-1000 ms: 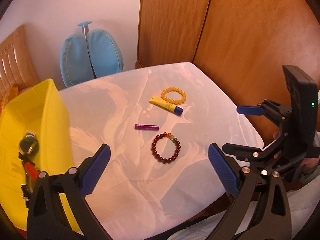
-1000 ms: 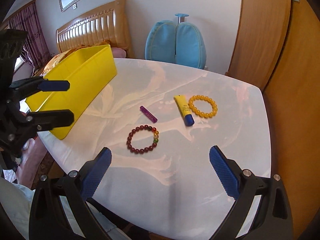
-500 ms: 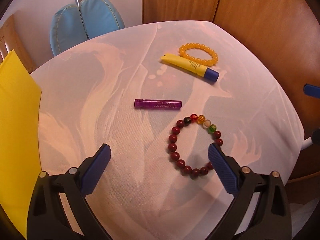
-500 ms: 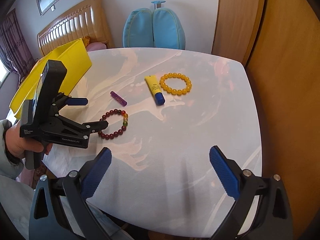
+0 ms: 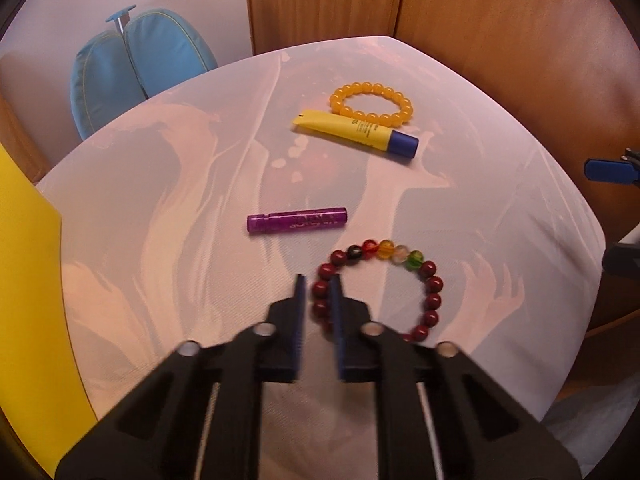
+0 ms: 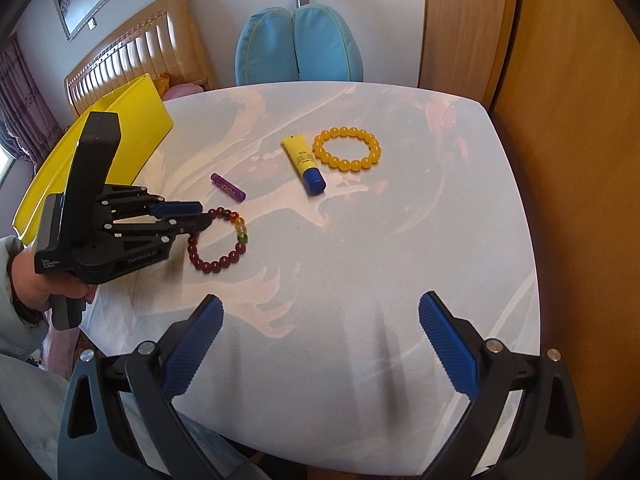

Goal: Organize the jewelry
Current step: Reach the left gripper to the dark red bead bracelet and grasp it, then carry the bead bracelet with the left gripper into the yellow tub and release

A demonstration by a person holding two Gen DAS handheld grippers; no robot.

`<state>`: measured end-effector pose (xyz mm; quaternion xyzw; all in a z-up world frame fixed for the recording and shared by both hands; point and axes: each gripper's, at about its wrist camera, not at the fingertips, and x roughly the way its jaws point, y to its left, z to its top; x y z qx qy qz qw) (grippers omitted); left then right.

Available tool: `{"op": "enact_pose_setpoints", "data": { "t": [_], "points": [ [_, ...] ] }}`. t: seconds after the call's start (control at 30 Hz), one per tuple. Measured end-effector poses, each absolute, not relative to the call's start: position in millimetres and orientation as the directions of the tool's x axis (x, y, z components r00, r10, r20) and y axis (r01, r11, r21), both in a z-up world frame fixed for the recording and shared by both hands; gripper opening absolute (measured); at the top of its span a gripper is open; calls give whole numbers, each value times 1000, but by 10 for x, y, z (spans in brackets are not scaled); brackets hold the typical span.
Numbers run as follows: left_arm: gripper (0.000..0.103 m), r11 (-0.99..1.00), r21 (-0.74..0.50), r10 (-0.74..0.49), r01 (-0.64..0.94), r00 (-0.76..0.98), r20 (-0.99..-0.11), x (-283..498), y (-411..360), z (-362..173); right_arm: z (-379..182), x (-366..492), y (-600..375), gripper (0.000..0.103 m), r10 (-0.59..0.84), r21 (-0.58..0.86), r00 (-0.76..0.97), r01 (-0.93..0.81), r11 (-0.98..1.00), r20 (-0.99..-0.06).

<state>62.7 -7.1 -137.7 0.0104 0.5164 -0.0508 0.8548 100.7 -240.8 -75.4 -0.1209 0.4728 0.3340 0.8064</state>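
A dark red bead bracelet (image 5: 430,292) with a few coloured beads lies on the white table (image 5: 160,200). My left gripper (image 5: 319,286) has closed on its left side, with red beads pinched between the two blue pads. The right wrist view shows the same grip (image 6: 202,216) on the bracelet (image 6: 224,260). A yellow bead bracelet (image 5: 372,104) lies further back, beside a yellow tube (image 5: 352,132). My right gripper (image 6: 320,320) is open and empty over the table's near side.
A purple tube (image 5: 298,220) lies just beyond the red bracelet. A yellow bin (image 6: 120,132) stands at the table's left edge. A blue chair (image 6: 300,44) stands behind the table. Wooden cabinets (image 5: 500,20) close off the right side.
My left gripper moved down and forward to the red bracelet and went from wide open to shut on its left side. The right gripper stayed open and shifted slightly.
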Motion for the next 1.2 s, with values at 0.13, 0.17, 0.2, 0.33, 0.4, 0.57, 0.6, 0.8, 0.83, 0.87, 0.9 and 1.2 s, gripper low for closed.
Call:
{"op": "enact_pose_setpoints", "data": {
  "t": [0.13,0.17,0.2,0.33,0.4,0.57,0.6,0.8,0.83,0.87,0.9,1.2],
  "points": [
    [10,991,-85,-125,106,458,-880,611,-63,-1325,-731,989,-2399,99,422,114,336,-654,748,-842],
    [10,990,-87,-127,107,465,-876,598,-65,-1291,-719,987,-2396,99,422,112,339,-655,748,-841],
    [10,990,-89,-130,109,474,-871,577,-64,-1248,-704,987,-2392,99,424,110,341,-657,746,-839],
    [10,989,-93,-138,111,520,-843,528,-87,-988,-607,968,-2373,99,438,99,357,-672,734,-825],
    [10,990,-87,-134,112,540,-831,501,-104,-852,-550,958,-2364,99,449,98,363,-679,728,-817],
    [10,992,-58,-114,112,594,-797,373,-160,-471,-372,892,-2331,99,492,89,381,-714,695,-783],
    [10,993,-51,-107,108,606,-788,348,-163,-400,-337,875,-2322,99,501,89,384,-720,688,-776],
    [10,997,-66,-77,41,646,-759,48,-75,-71,-296,787,-2221,99,564,119,352,-764,635,-747],
    [10,997,-69,-69,26,649,-758,-16,-57,-29,-311,768,-2194,99,575,128,341,-772,623,-743],
    [10,998,-69,-61,12,648,-759,-74,-42,5,-332,747,-2163,99,588,141,326,-780,610,-740],
    [10,998,-67,-51,-1,645,-762,-138,-19,39,-348,723,-2129,99,598,153,311,-786,599,-739],
    [10,996,-28,34,-82,666,-745,-650,380,342,-188,480,-1688,99,650,150,257,-852,502,-715]
  ]
}}
